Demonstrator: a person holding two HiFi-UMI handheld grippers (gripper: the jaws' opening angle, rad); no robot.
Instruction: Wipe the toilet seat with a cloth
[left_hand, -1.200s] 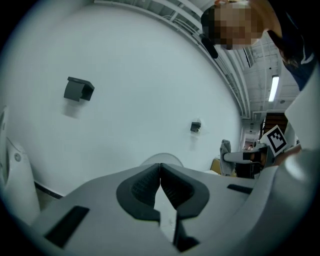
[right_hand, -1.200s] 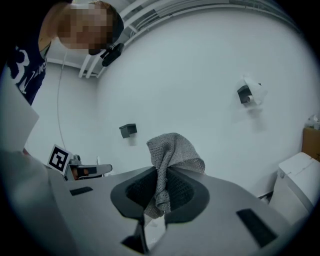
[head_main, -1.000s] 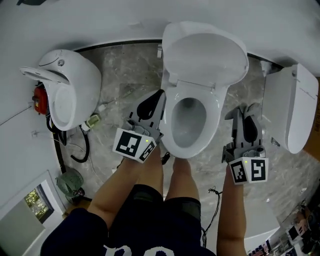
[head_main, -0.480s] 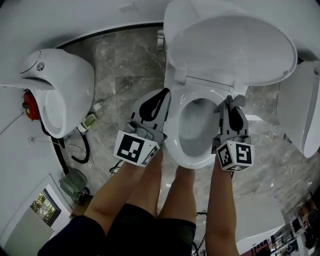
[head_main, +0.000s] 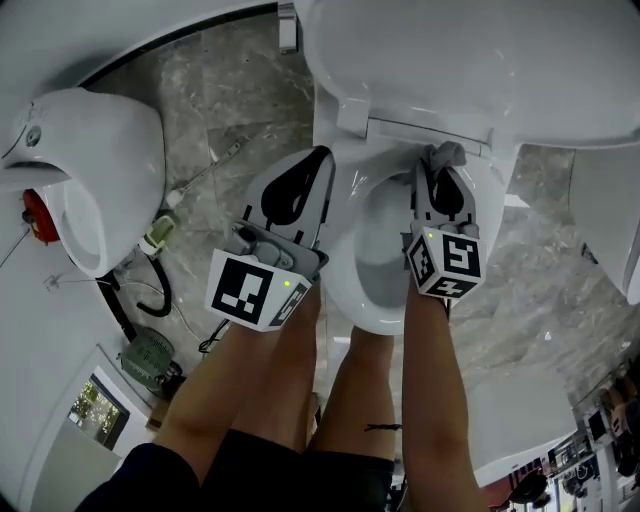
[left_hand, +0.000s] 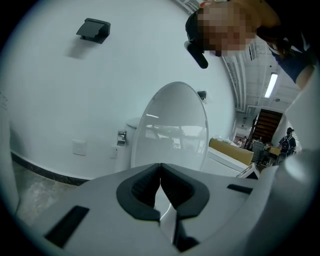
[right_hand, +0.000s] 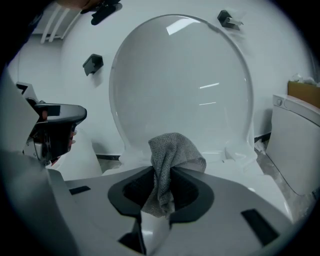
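the right gripper (head_main: 440, 168) pinches a grey cloth (right_hand: 170, 152) in its fingers above the toilet seat (head_main: 346, 285); the left gripper (left_hand: 160, 170) has its fingers pressed together, empty.

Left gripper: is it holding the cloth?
No, the left gripper is shut on nothing; the right gripper pinches the grey cloth.

Lid (head_main: 480, 70): top cut off in head view.
Cloth (right_hand: 172, 150): lower end hidden inside right gripper (right_hand: 161, 175).
Seat (head_main: 372, 318): right side covered by that gripper.
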